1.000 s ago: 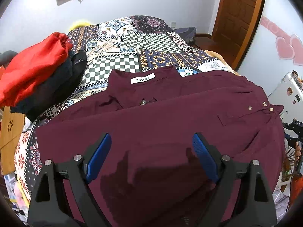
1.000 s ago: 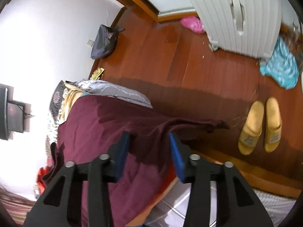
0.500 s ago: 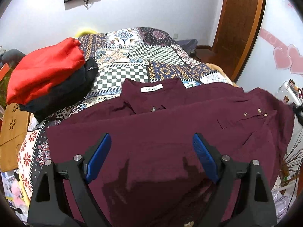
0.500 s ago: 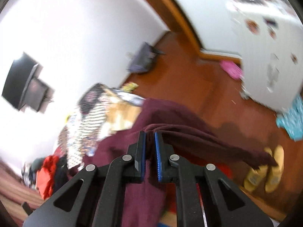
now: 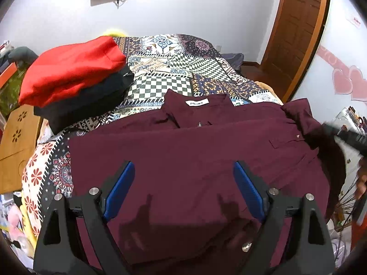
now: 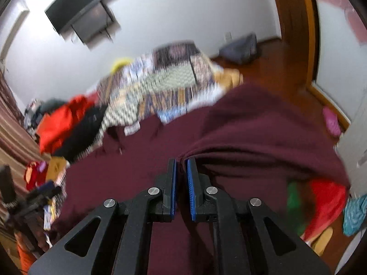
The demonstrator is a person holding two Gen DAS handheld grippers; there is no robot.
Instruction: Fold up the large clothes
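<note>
The maroon shirt [image 5: 183, 151] is lying spread across the near end of the bed [image 5: 174, 78], collar pointing toward the far wall. A white neck label [image 5: 196, 103] is showing inside the collar, and a small button [image 5: 200, 124] is sitting just below it at the placket. The fabric is lying mostly flat with long shallow creases running across the chest.

The left gripper [image 5: 183, 190] is hovering over the lower body of the shirt with its blue-padded fingers [image 5: 119, 190] spread wide, gripping nothing.

The right gripper [image 6: 181, 183] is pinching a gathered fold of the shirt [image 6: 252, 133] between its pads; the jaws are standing nearly pressed together with cloth bunched at their tips. From that pinch the right side of the garment is rising into a raised hump at the bed's right edge. The right wrist view is motion-blurred.

A stack of folded clothes, a red garment [image 5: 71, 68] on top of a dark garment [image 5: 87, 100], is resting at the bed's left edge, apart from the shirt.
</note>
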